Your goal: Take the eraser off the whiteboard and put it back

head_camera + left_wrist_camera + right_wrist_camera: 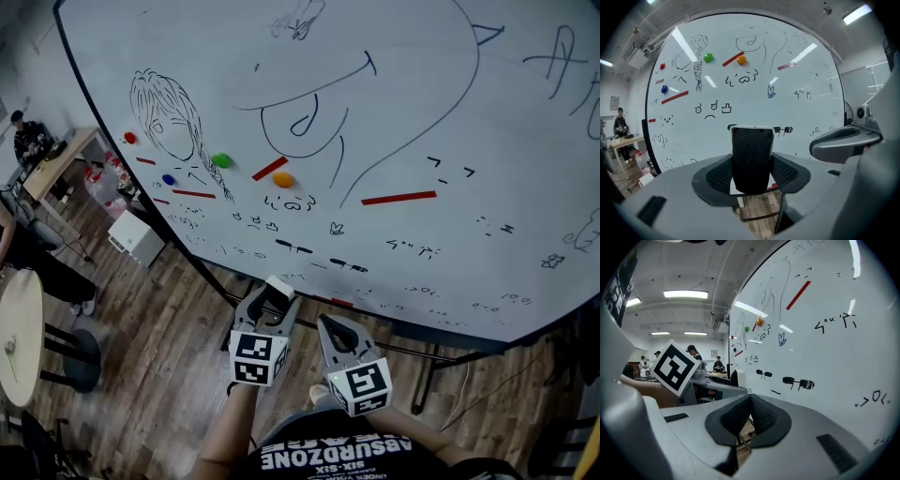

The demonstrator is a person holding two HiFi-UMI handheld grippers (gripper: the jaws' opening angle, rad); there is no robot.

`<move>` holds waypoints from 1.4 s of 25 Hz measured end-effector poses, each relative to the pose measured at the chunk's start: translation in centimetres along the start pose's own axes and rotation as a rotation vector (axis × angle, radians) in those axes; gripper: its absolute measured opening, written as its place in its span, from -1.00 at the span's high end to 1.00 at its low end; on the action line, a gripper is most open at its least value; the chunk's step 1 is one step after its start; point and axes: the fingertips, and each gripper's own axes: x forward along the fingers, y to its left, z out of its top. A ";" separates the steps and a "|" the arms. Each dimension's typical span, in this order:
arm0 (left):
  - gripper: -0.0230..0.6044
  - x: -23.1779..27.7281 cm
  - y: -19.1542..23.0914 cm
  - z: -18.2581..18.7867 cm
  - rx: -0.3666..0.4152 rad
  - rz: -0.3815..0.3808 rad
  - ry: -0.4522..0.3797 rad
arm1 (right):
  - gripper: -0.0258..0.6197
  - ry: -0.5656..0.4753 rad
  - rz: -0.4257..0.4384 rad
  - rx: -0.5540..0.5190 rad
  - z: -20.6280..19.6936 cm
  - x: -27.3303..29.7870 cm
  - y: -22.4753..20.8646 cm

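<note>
The eraser [751, 157], a black felt block with a white back, stands upright between the pads of my left gripper [751, 176], which is shut on it. In the head view the eraser [277, 290] shows its white top just short of the whiteboard's [394, 112] lower part. My right gripper [330, 330] sits beside the left one, its jaws together with nothing between them. The right gripper [749, 416] points along the whiteboard [825, 348], and the eraser [737, 378] shows to its left.
The whiteboard carries drawings, red magnetic strips [398, 198] and round coloured magnets [221, 160]. Its stand's black bar [441, 349] runs below it over a wooden floor. A round table [19, 337] and a white cabinet [136, 236] stand at left. A person [28, 136] sits at a far desk.
</note>
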 end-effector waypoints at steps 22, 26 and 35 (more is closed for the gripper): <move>0.14 6.0 -0.8 1.0 -0.005 0.038 0.003 | 0.92 0.001 -0.051 -0.001 -0.4 -0.3 -3.6; 0.14 6.6 -0.6 0.9 -0.017 0.064 0.005 | 0.92 0.002 -0.050 -0.003 -0.5 -0.4 -4.0; 0.14 7.5 -0.1 1.0 -0.028 0.118 0.007 | 0.92 0.002 -0.031 -0.007 -0.5 -0.1 -4.2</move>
